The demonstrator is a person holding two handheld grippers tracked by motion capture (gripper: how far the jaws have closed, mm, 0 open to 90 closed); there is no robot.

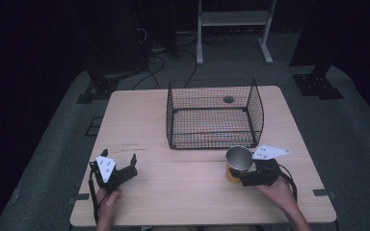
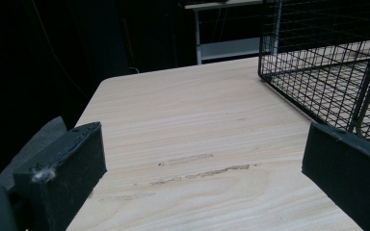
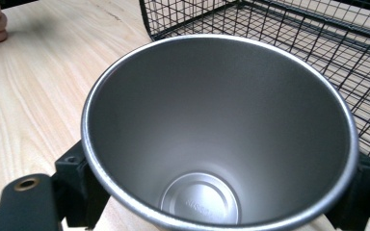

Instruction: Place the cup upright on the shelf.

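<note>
A metal cup (image 1: 238, 162) with a yellow outside and a bare steel inside (image 3: 217, 130) stands upright near the table's front right, just before the wire basket (image 1: 214, 113). My right gripper (image 1: 248, 174) is shut on the cup, its jaws against both sides of it. The cup is empty. At the front left my left gripper (image 1: 119, 161) rests low over the table, open, with bare wood between its wide-spread fingers (image 2: 67, 168). The basket's near corner (image 2: 327, 72) is ahead and to the right in the left gripper view.
The black wire basket stands on the middle back of the light wooden table (image 1: 183, 187) and holds nothing that I can make out. Beyond the table are a white frame (image 1: 233, 21), cables and dark stands on a grey floor.
</note>
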